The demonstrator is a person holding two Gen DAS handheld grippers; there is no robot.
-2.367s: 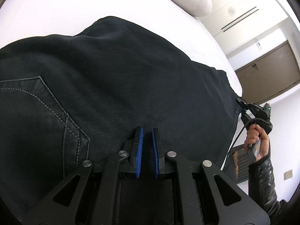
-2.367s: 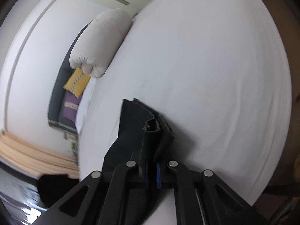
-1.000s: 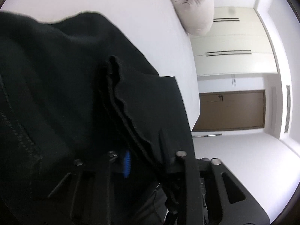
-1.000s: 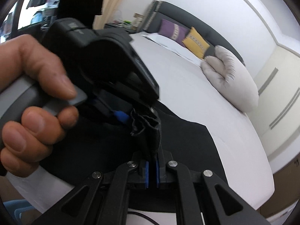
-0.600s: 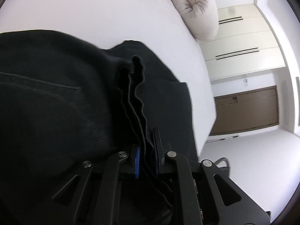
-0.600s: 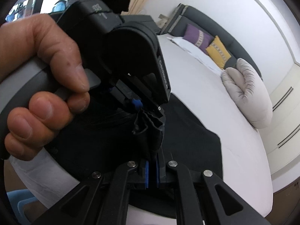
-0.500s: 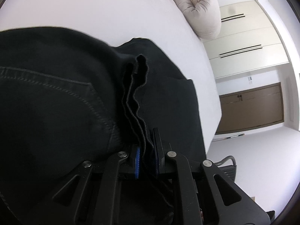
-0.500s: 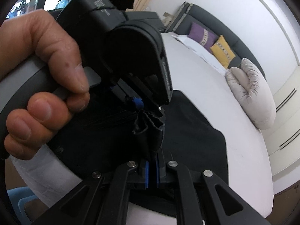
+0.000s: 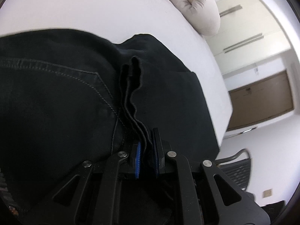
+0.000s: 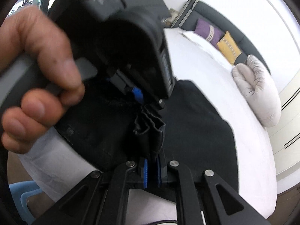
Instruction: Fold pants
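Both tools meet at one bunched hem, at the near edge of the bed.

The black jeans lie across the white bed, partly folded: a doubled panel lies flat toward the rolled grey duvet, and the seat with its stitched back pocket sits on the side away from it.

The left gripper has its jaws pinched on a stack of hem layers. That gathered edge runs straight out from the jaws, rising as a wavy ridge toward the duvet.

The right gripper has its jaws pinched on the same bundle, which stands up from them in pleats. Seen from the right wrist, the left tool and the left hand holding it loom just beyond the bundle, the blue pads of the two tools nearly facing.

Judgement: the hem lies between the two tools, neither one nearer. The fold line runs across the jeans at the duvet end of the flat panel. The coming move likely calls for lowering the hem onto the seat side and letting go together; uneven release risks skewing the layers.
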